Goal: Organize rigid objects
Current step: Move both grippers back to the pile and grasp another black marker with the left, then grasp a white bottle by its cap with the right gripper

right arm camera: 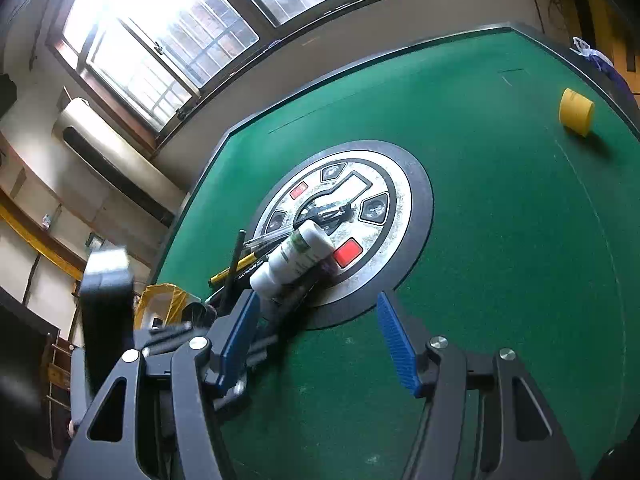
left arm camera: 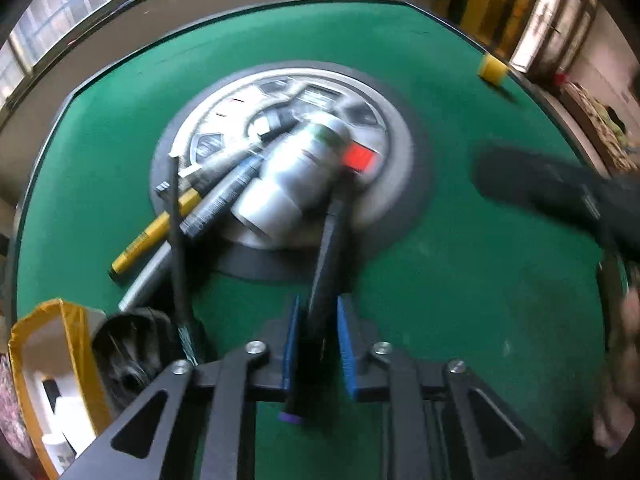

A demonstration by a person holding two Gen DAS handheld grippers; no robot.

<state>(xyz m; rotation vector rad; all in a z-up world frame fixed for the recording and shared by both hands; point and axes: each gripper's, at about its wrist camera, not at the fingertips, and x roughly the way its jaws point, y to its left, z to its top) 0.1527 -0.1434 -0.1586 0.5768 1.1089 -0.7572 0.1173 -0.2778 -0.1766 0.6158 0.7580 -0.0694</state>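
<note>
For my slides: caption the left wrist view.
Left gripper shut on a black pen beside a white bottle and markers piled on the green table.

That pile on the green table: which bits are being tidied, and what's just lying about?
Being tidied:
- black pen, clamped in the left gripper
- white bottle
- yellow marker
- grey marker
- silver pen

Just lying about:
- yellow cup
- round panel
- yellow bag
</note>
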